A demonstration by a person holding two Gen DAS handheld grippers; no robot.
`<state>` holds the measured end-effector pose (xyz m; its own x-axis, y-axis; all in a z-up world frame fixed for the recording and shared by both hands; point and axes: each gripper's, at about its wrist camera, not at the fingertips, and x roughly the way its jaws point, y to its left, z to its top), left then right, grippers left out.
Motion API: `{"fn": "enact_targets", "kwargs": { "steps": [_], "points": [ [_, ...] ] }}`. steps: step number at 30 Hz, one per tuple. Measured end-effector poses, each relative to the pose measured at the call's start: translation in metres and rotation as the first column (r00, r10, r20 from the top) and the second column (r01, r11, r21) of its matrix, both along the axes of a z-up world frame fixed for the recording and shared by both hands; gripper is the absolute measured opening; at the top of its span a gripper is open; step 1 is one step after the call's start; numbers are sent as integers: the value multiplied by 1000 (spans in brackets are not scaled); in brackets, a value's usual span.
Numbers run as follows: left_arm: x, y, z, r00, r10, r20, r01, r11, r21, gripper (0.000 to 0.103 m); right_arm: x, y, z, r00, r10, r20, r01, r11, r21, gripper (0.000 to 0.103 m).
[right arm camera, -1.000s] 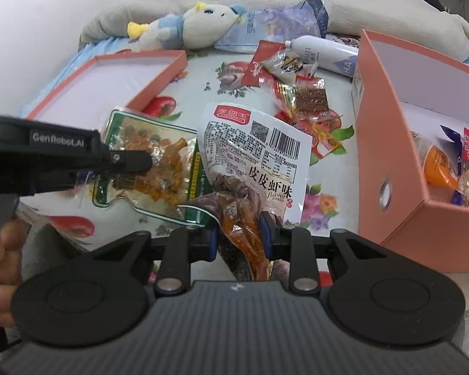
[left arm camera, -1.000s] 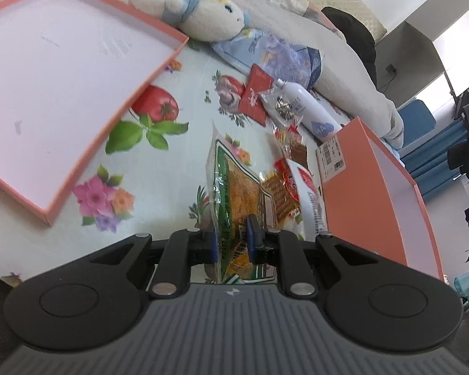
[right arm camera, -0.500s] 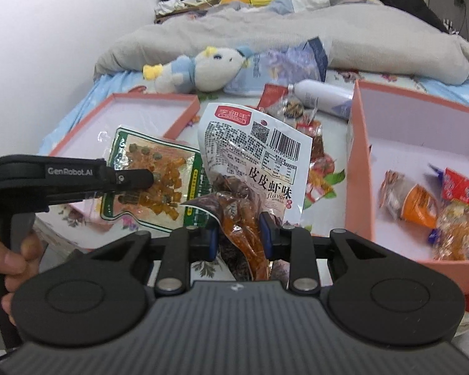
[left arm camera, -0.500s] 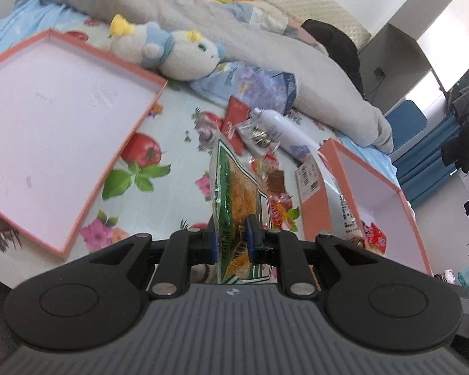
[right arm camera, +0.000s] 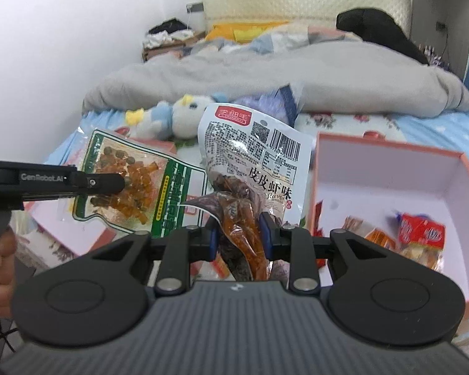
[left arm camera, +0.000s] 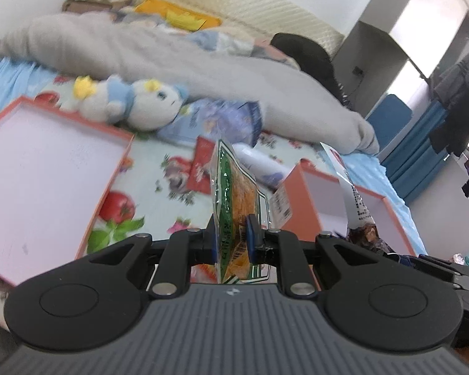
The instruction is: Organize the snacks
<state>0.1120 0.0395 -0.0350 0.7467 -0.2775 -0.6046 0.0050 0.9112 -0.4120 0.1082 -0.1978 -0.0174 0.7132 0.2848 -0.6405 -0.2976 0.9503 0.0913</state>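
L gripper [left arm camera: 231, 242] was clamped on a green snack bag [left arm camera: 233, 200] w/ orange pieces, held edge-on btwn the pads, clear of the bed. R gripper [right arm camera: 238, 239] was clamped on a white snack bag [right arm camera: 253, 156], barcode side facing the camera, its dark red contents pinched btwn the pads. Just right of the R jaws sat an orange box [right arm camera: 390, 168], open, w/ a few small wrapped snacks [right arm camera: 420, 232] inside. Left of the L jaws lay the box lid [left arm camera: 47, 168], inner side up. Beyond both: a stuffed toy [left arm camera: 134, 106] and a grey blanket [right arm camera: 297, 75].
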Motion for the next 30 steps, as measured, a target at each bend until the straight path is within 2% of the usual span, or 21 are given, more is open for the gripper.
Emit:
{"fn": "enact_targets", "kwargs": {
  "steps": [3, 7, 10, 16, 22, 24, 26, 30],
  "points": [
    [9, -12, 18, 999, -24, 33, 24, 1000, 15, 19, 6, -11, 12, 999, -17, 42, 17, 1000, 7, 30],
    [28, -30, 41, 996, -65, 57, 63, 998, 31, 19, 16, -25, 28, 994, -33, 101, 38, 998, -47, 30],
    [40, -46, 56, 993, -87, 82, 84, 996, 41, 19, 24, -41, 41, 989, -56, 134, 64, 997, -53, 30],
    [66, -84, 73, 983, -148, 109, 143, 988, 49, 19, 34, -76, 55, 977, -122, 174, 131, 990, -45, 30],
    [98, -129, 62, 976, -211, 62, 208, 977, 44, 19, 57, -107, 46, 977, -172, 130, 181, 981, -68, 30],
    [110, -143, 53, 972, -233, 26, 233, 972, 12, 19, 67, -121, 37, 978, -189, 87, 195, 979, -64, 30],
    [121, -161, 44, 968, -253, -4, 253, 967, 22, 19, 76, -134, 26, 978, -203, 47, 205, 976, -66, 30],
    [141, -192, 22, 951, -304, -61, 307, 951, 29, 19, 86, -152, 1, 973, -233, -1, 230, 964, -132, 30]
  ]
}}
